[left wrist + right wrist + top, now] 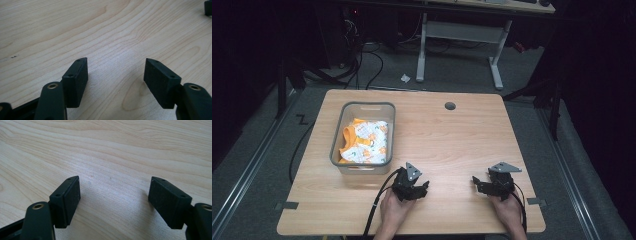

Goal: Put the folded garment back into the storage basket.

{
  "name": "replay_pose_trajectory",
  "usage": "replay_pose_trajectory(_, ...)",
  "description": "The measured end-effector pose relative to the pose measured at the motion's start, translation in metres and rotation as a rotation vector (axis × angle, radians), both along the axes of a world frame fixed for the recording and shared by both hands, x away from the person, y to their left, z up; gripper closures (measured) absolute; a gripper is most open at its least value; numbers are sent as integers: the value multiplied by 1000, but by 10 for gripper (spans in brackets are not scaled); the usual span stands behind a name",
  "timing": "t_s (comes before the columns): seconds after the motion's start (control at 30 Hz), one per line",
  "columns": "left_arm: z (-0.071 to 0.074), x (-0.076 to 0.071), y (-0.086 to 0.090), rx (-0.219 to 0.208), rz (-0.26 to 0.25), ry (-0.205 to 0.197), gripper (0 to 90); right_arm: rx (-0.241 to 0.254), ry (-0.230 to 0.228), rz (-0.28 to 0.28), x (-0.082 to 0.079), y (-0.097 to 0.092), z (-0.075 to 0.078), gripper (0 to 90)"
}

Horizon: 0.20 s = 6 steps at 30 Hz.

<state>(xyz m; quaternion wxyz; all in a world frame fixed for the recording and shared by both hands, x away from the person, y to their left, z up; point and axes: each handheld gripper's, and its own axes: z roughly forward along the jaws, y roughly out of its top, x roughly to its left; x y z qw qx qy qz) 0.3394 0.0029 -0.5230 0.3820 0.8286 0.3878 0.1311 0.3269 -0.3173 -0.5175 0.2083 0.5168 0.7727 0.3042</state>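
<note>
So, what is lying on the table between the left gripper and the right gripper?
Nothing: the high view shows bare wood between the left gripper and the right gripper.

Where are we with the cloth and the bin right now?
Done: the orange-patterned cloth already lies inside the grey bin. In hand: nothing; the left gripper and right gripper rest open on the table. Nothing left is visible.
</note>
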Motion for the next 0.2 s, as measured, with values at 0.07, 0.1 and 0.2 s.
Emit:
replay_pose_trajectory(0.07, 0, -1, -3, 29, -7, -16, 346, 0, 0, 0, 0, 0, 0, 259)
replay_pose_trajectory(0.1, 0, -2, -3, 32, -10, -15, 336, 0, 0, 0, 0, 0, 0, 259)
replay_pose_trajectory(0.2, 0, -1, -3, 30, -10, -15, 330, 0, 1, 0, 0, 0, 0, 258)
